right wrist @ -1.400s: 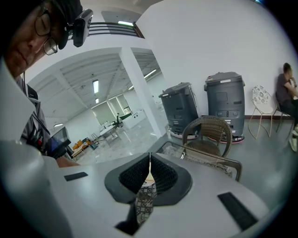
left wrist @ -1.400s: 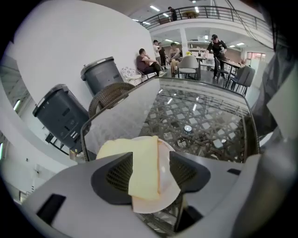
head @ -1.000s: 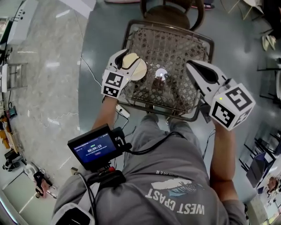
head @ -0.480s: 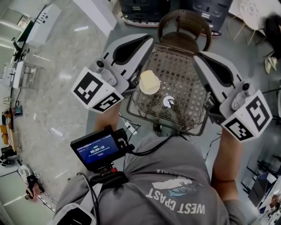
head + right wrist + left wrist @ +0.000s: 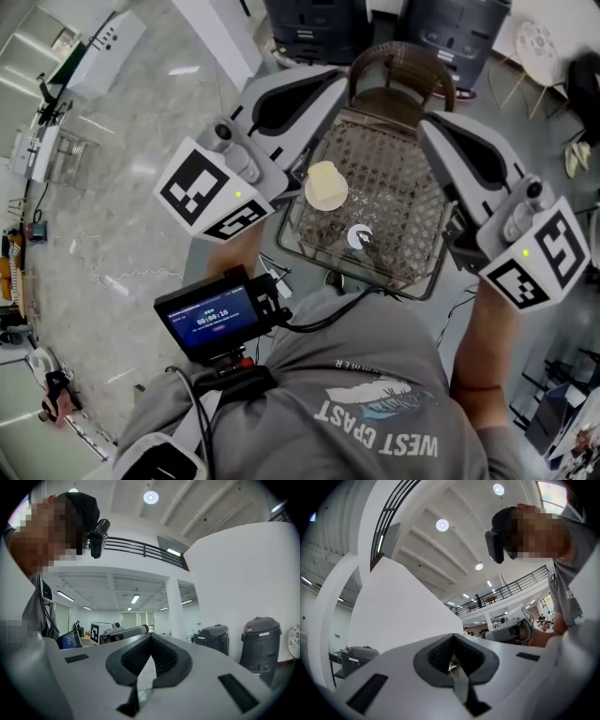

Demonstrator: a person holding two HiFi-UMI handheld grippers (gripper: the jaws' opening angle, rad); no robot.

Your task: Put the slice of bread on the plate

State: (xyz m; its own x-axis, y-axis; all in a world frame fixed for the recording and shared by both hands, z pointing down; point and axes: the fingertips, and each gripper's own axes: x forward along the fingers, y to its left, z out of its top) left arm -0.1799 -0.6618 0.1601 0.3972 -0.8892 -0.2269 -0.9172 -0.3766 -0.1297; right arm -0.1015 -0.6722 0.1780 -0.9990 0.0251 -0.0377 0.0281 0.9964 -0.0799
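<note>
Raised clear now, the left hand-held gripper [image 5: 323, 86] and right hand-held gripper [image 5: 439, 131] are both closed on nothing (bread let go). Below, between them, the bread [image 5: 323, 178] rests on the plate [image 5: 331, 203]; the task looks finished.

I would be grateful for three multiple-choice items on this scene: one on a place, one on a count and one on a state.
1. On the wicker table, where does the slice of bread lie?
A. on the plate
B. on bare wicker, off the plate
C. over the table's edge

2. How many grippers show in the head view?
A. one
B. two
C. none

3. How do the left gripper's jaws stand?
A. wide apart
B. together, nothing between them
C. closed on the bread

Answers:
1 A: the bread sits on the pale round plate.
2 B: the left gripper and the right gripper both hang over the table.
3 B: its own view shows the pads meeting, with only the room beyond.
</note>
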